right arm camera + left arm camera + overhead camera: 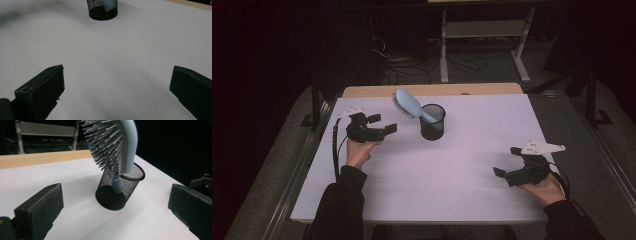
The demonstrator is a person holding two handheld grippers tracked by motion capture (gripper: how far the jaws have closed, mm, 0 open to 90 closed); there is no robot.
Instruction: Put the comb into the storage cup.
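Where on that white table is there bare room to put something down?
Most of the table is bare: the wide stretch between the left gripper and the right gripper, and the far right corner. The one busy spot is far centre, where the mesh cup holds a hairbrush.

Black wire-mesh metal cup (pixel 120 192), smooth pale-blue plastic hairbrush (pixel 130 147) with thin bristles, matt white worktop (pixel 472 165) with bare wood far edge, rough matt-black gripper pads (pixel 43 206).

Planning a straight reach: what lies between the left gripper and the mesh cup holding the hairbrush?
Nothing: in the high view, bare white table separates the open left gripper from the mesh cup with the hairbrush.
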